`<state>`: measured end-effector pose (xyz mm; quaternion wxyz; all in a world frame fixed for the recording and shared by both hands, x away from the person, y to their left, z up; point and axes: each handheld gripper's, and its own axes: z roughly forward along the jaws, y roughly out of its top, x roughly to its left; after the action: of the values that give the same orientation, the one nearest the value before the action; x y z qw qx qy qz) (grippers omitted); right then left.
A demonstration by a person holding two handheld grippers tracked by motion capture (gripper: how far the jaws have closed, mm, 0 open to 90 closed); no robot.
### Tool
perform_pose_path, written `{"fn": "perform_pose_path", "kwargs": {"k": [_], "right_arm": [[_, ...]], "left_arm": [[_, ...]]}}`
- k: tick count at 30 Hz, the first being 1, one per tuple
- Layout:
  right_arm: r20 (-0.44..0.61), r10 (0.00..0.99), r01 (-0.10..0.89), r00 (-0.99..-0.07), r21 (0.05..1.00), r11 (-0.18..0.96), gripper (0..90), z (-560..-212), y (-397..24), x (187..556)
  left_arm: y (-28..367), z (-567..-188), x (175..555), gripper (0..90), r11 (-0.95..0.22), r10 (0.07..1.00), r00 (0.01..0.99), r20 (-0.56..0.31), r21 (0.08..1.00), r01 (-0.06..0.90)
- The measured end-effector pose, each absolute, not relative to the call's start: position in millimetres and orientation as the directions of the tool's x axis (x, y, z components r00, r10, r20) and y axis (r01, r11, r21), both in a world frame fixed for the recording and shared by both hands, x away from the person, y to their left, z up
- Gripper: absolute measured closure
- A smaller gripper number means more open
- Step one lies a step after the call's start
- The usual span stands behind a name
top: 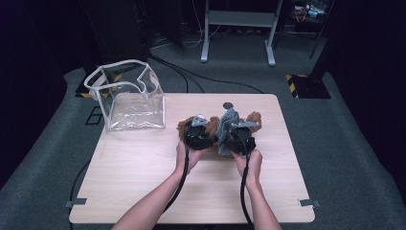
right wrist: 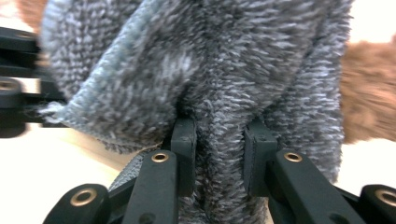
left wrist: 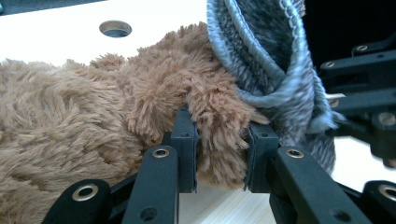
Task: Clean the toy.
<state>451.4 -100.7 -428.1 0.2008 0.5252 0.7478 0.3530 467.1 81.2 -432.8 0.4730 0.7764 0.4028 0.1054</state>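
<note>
From above, a brown plush toy lies near the middle of the wooden table, with a grey knitted garment bunched against its right side. The left gripper and right gripper sit close together on these two. A clear plastic bag stands open at the table's far left corner, well apart and with nothing visible inside.

In the left gripper view, the jaws pinch a tuft of the toy's brown fur, the grey garment just beside it.

In the right gripper view, the jaws clamp a fold of the grey garment, brown fur showing at the right edge.

My reading: the dressing or undressing is mid-way, the garment neither fully on nor clear of the toy.
</note>
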Motion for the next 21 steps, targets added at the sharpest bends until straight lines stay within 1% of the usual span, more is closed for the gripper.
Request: {"fn": "perform_pose_path", "kwargs": {"k": [1, 2, 7, 10, 13, 15, 16, 19, 21], "right_arm": [[0.066, 0.931, 0.644, -0.359, 0.740, 0.196, 70.8, -428, -107, 452], [0.066, 0.945, 0.659, -0.319, 0.733, 0.171, 70.8, -428, -119, 454], [0.090, 0.973, 0.701, -0.211, 0.707, 0.087, 70.7, -436, -154, 462], [0.111, 0.974, 0.698, -0.200, 0.713, 0.062, 70.6, -435, -165, 459], [0.109, 0.967, 0.671, -0.232, 0.737, 0.078, 70.5, -429, -159, 450], [0.097, 0.955, 0.648, -0.282, 0.753, 0.115, 70.4, -424, -149, 444], [0.094, 0.943, 0.639, -0.320, 0.756, 0.142, 70.4, -422, -139, 441], [0.061, 0.922, 0.623, -0.383, 0.753, 0.209, 70.2, -420, -114, 438], [0.064, 0.914, 0.624, -0.400, 0.749, 0.221, 70.1, -421, -103, 439]], "left_arm": [[81, -433, 467, 70.5, -0.228, 0.725, 0.654, -0.218, 0.820, 0.526], [81, -433, 467, 70.4, -0.229, 0.724, 0.655, -0.218, 0.820, 0.525], [81, -433, 468, 70.4, -0.230, 0.725, 0.654, -0.216, 0.820, 0.525], [81, -433, 468, 70.3, -0.223, 0.723, 0.654, -0.222, 0.821, 0.525], [81, -433, 468, 70.2, -0.230, 0.725, 0.654, -0.217, 0.819, 0.526], [81, -432, 467, 70.2, -0.233, 0.724, 0.656, -0.214, 0.819, 0.525], [81, -433, 467, 70.2, -0.232, 0.725, 0.655, -0.214, 0.819, 0.525], [81, -433, 467, 70.2, -0.230, 0.726, 0.653, -0.217, 0.818, 0.527], [81, -433, 468, 70.2, -0.227, 0.725, 0.653, -0.220, 0.818, 0.528]]}}
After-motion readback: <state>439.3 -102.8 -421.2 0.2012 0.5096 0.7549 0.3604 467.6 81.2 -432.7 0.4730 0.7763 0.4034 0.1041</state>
